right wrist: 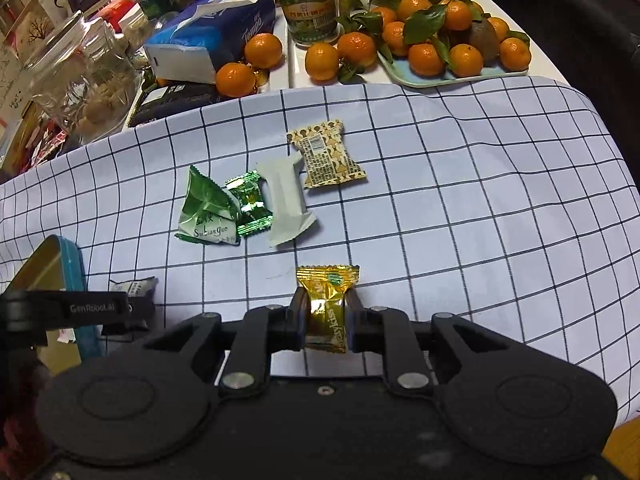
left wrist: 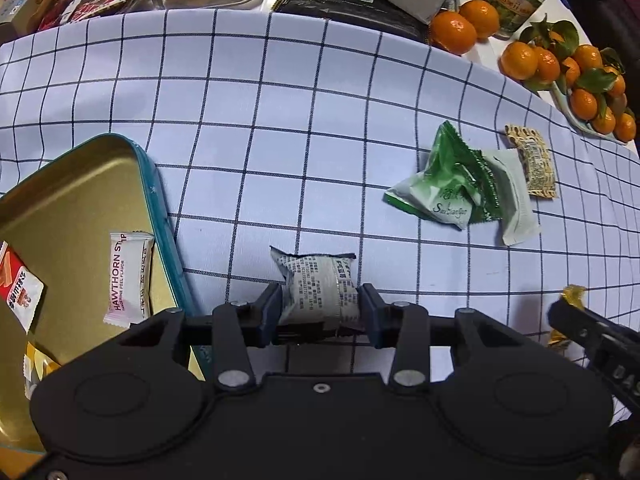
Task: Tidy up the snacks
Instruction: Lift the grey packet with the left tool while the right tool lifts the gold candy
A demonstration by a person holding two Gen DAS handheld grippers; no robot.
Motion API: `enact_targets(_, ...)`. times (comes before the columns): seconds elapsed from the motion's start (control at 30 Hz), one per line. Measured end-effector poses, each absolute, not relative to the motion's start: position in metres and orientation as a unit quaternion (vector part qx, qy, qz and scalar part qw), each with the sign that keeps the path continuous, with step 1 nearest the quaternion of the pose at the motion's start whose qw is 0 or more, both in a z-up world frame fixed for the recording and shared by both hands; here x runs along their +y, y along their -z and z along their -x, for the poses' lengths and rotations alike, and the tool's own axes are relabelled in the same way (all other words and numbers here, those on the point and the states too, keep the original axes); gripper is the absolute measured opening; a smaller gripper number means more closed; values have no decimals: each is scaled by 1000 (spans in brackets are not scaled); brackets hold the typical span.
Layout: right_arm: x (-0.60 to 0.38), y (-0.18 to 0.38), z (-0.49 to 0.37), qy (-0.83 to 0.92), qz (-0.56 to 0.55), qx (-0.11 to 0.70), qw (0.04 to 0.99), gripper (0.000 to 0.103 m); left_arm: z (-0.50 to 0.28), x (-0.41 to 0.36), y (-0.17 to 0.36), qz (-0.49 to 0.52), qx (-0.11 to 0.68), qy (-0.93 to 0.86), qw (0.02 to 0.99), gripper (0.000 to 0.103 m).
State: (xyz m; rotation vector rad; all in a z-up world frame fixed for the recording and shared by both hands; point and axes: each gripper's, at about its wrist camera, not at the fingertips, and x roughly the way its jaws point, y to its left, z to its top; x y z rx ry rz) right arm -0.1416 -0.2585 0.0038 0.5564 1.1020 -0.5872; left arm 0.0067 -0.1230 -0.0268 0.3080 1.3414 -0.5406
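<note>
My left gripper (left wrist: 319, 304) is shut on a grey printed snack packet (left wrist: 316, 286), its pads pressing both sides just right of the open gold tin (left wrist: 80, 188). Inside the tin lie a white hawthorn strip packet (left wrist: 130, 278) and a red-and-white packet (left wrist: 18, 286). My right gripper (right wrist: 325, 312) is shut on a gold foil candy (right wrist: 326, 304) above the checked cloth (right wrist: 460, 208). Loose on the cloth lie a green-and-white pouch (right wrist: 208, 212), a shiny green candy (right wrist: 250, 204), a pale packet (right wrist: 286, 200) and a tan patterned packet (right wrist: 326, 154).
Tangerines on a tray (right wrist: 444, 46), loose tangerines (right wrist: 250, 62), a jar (right wrist: 308, 2), a tissue pack (right wrist: 212, 30) and a glass jar (right wrist: 84, 76) crowd the table's far edge. In the right wrist view the left gripper's arm (right wrist: 80, 308) shows at lower left by the tin's teal rim (right wrist: 76, 264).
</note>
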Motion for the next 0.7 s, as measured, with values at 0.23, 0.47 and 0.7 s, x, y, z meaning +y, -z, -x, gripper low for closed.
enact_targets(0.23,-250,3,132,268,-271,524,762,20,-8,-122,22,-141,608,238,744,50)
enact_targets(0.47,-244,8,126,275,-265,533,755,20,-10,-122,22,-138,608,232,747,50)
enact_targets(0.7,-246,6,121,275,-273,528,756,20,-11,-129,21,-124,606,234,750,49)
